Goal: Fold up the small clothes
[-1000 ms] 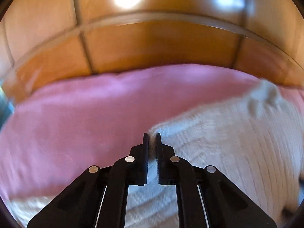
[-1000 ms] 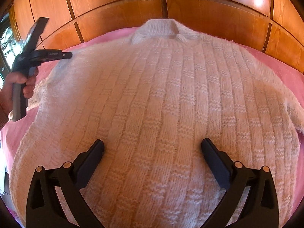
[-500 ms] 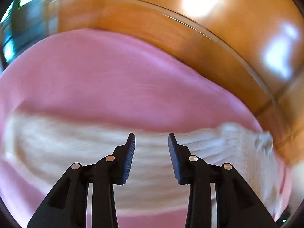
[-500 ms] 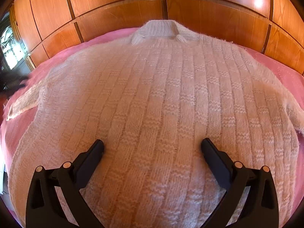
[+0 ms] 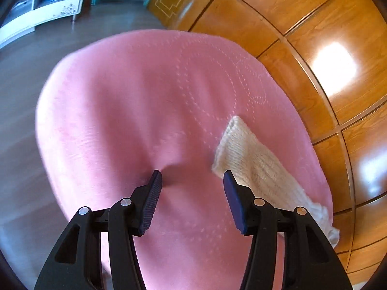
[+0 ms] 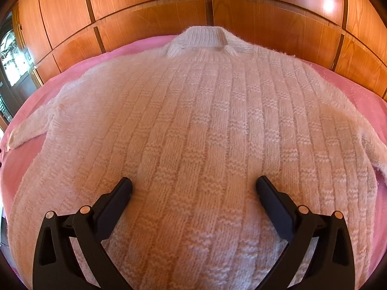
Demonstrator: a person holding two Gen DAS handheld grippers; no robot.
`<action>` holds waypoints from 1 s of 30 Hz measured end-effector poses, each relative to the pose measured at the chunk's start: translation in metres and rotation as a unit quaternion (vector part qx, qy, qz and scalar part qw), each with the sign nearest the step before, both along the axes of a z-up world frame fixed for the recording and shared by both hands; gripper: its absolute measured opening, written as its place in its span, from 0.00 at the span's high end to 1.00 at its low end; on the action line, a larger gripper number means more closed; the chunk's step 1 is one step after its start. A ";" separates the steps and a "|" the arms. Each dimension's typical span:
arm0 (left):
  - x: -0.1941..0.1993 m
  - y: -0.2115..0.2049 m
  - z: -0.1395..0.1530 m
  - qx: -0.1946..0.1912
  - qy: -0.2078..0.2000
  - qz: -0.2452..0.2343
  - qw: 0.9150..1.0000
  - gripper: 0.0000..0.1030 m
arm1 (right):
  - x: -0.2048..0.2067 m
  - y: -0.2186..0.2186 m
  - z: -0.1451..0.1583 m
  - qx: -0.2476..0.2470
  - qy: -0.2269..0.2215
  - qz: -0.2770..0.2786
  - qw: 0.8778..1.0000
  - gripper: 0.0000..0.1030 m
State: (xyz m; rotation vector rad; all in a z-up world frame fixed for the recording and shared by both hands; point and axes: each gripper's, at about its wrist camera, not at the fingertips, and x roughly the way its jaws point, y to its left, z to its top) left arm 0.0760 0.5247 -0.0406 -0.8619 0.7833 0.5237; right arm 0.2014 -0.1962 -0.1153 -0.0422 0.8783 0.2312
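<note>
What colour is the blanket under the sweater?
Pink blanket, seen best from the left wrist view.

From my right gripper's camera, the sweater (image 6: pixel 193 125) runs off the bottom edge, so I can't see its hem, and its right sleeve (image 6: pixel 372 145) is cut by the frame. From my left camera, only a sleeve (image 5: pixel 256 162) shows, its upper end passing behind my finger (image 5: pixel 235 201). The shelf (image 5: pixel 43 2) at top left is too small and blurred to read.
</note>
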 end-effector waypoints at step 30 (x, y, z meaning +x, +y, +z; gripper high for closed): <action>0.048 -0.255 0.027 0.156 -0.046 -0.234 0.959 0.62 | -0.001 0.000 0.003 -0.002 0.003 -0.007 1.000 0.02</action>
